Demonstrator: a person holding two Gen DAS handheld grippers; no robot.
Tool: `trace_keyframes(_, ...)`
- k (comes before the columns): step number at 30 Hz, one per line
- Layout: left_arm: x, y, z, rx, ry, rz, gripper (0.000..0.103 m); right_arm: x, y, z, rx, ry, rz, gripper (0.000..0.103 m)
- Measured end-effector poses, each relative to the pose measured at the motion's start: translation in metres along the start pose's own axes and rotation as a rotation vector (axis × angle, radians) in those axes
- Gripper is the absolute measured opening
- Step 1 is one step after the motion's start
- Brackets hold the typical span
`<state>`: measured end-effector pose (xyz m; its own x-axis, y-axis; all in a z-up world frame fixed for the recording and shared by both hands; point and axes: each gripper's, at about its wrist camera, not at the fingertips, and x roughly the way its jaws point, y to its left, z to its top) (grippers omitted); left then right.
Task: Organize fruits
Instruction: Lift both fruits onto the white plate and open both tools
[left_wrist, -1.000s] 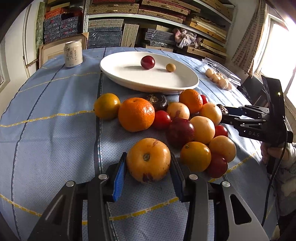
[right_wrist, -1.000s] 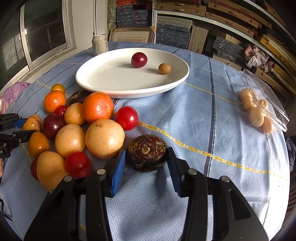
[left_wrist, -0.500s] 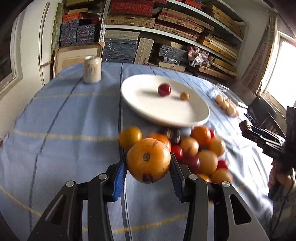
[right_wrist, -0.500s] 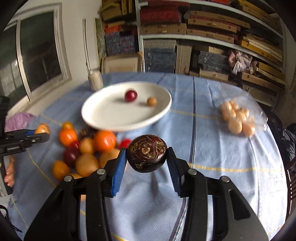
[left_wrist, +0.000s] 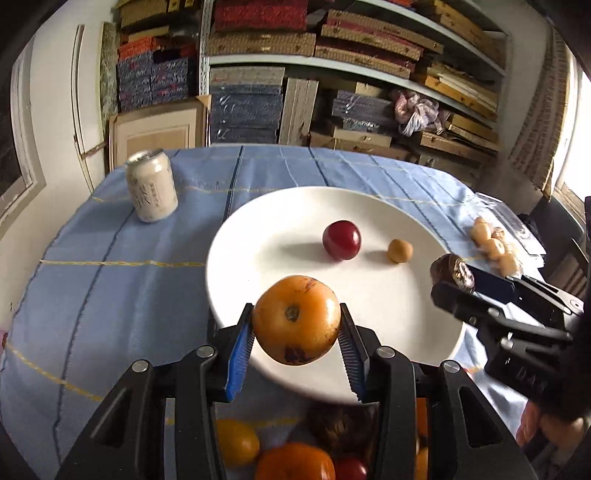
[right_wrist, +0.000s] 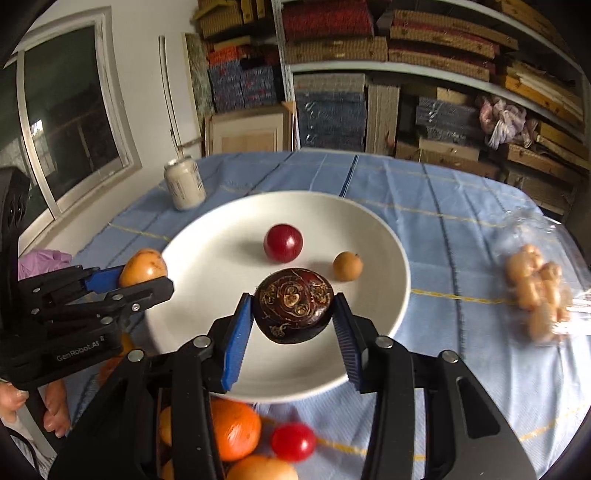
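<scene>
Blue woven cloth (left_wrist: 110, 280) with yellow stripes, then a smooth white oval plate (right_wrist: 207, 258). "GenRobot.AI" is printed on the left gripper (left_wrist: 295, 332), clamped on a round speckled orange fruit (left_wrist: 295, 319) over the plate's near edge. Right gripper (right_wrist: 293, 317) is clamped on a dark, swirly-patterned fruit (right_wrist: 293, 304) above the plate. Can (left_wrist: 151, 186) lettering is too blurry. A glossy plum (right_wrist: 283, 242) and tiny tan fruit (right_wrist: 347, 266) sit on the plate.

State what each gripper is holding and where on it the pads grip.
Left gripper: round orange-yellow fruit, pinched at its two opposite sides. Right gripper: dark purple-brown patterned fruit, likewise clamped at its left and right flanks.
</scene>
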<state>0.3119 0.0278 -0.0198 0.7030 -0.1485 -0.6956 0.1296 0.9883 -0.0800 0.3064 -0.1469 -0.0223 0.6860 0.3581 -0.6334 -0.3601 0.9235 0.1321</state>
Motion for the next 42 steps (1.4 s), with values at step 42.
trace_keyframes(42,-0.075,0.019,-0.099,0.078,-0.091,0.134,0.068,-0.094,-0.004,-0.097,-0.018,-0.046,-0.002,0.077)
